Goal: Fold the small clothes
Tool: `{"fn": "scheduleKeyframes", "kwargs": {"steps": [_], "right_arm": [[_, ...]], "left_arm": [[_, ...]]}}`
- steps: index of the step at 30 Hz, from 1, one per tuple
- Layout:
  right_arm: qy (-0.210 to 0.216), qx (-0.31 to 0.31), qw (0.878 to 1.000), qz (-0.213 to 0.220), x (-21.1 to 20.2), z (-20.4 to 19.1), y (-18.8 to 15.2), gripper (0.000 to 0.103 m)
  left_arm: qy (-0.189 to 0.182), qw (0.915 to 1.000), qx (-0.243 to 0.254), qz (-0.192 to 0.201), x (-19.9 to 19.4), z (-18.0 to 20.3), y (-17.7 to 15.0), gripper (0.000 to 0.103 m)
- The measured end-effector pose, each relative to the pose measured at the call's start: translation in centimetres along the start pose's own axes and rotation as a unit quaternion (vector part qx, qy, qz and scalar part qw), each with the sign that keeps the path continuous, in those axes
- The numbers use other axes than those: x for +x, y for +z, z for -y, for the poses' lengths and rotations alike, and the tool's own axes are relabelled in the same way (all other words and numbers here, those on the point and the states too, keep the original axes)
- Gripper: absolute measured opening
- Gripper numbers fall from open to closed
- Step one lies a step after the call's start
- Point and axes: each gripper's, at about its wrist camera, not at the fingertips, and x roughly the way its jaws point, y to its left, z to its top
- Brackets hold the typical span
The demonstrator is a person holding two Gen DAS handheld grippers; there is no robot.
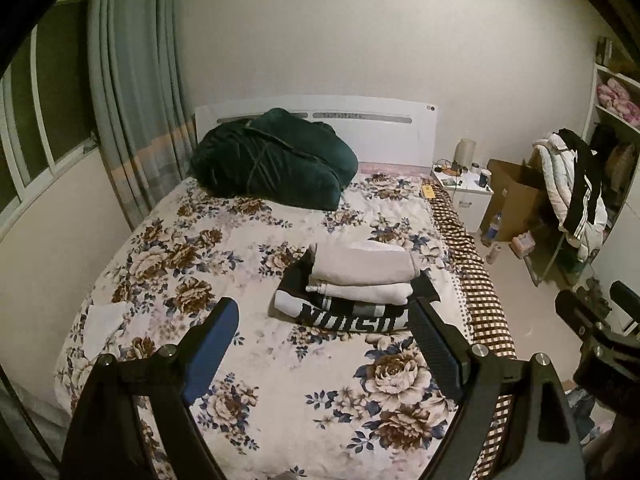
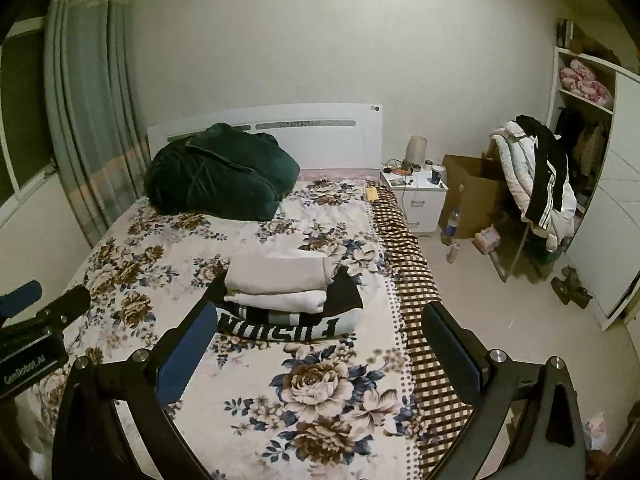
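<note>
A stack of folded clothes (image 1: 360,280) lies on the floral bed cover (image 1: 260,360): two pale folded pieces on top of a black and white piece with large lettering. The stack also shows in the right wrist view (image 2: 280,292). A small white cloth (image 1: 104,320) lies flat near the bed's left edge. My left gripper (image 1: 324,312) is open and empty, held above the bed in front of the stack. My right gripper (image 2: 320,316) is open and empty, above the bed's right edge. Each gripper shows at the edge of the other's view.
A dark green bundled blanket (image 1: 272,160) sits by the white headboard (image 1: 380,128). A nightstand (image 2: 416,192) with small items, a cardboard box (image 2: 468,196) and a chair draped with clothes (image 2: 536,184) stand right of the bed. Curtains (image 1: 132,100) hang at left.
</note>
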Motion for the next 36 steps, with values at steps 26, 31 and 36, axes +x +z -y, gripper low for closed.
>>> {"fn": "scheduleKeyframes", "kwargs": {"steps": [26,31,36], "right_arm": [[0.006,-0.005,1.0,0.006,-0.2,0.3,0.8,0.103],[0.006,-0.005,1.0,0.006,-0.2,0.0,0.8,0.103],[0.006,-0.007,1.0,0.005,-0.2,-0.1,0.7,0.103]], "left_arm": [[0.015,0.9997,0.005,0.016,-1.6,-0.4,-0.4,0.103],[0.012,0.9998,0.005,0.017,-1.5,-0.6,-0.2,0.103],[0.011,0.9998,0.005,0.016,-1.4,-0.6,-0.1,0.103]]}}
